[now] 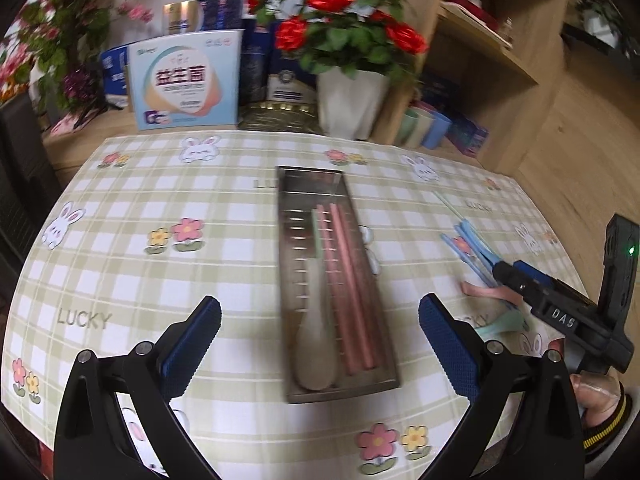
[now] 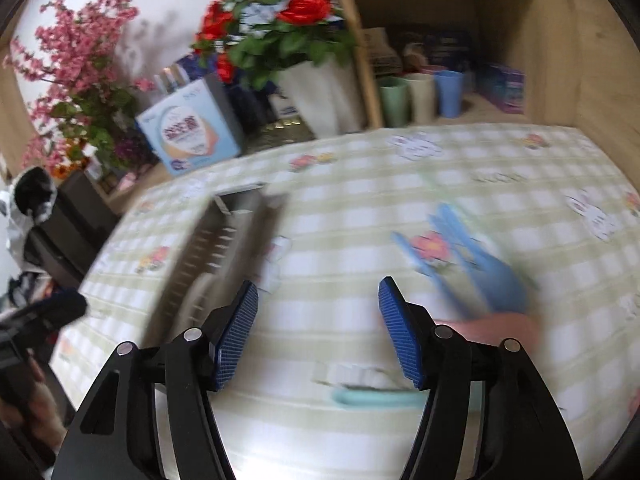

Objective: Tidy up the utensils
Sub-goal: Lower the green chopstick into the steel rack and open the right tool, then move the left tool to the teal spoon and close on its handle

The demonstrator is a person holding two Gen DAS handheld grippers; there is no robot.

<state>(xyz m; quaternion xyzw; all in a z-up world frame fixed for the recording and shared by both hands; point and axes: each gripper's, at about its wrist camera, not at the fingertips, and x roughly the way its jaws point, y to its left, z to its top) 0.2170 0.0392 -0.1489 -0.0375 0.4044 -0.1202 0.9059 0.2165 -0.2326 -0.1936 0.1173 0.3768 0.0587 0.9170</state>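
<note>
On the checked counter (image 1: 160, 184), the steel tray (image 1: 292, 216) holds a spoon and pink chopsticks; both grippers gape empty, and the right gripper (image 2: 318, 328), moving fast, may scatter the loose blue utensils (image 2: 480, 264).

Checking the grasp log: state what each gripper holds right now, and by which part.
Nothing is held. The left gripper and right gripper both have open jaws with only tablecloth and tray between them.

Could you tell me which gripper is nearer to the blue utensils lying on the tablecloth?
Right. The right gripper is open just short of the blue utensils, which lie slightly to its right. The left gripper is open over the metal tray, off to their left.
</note>
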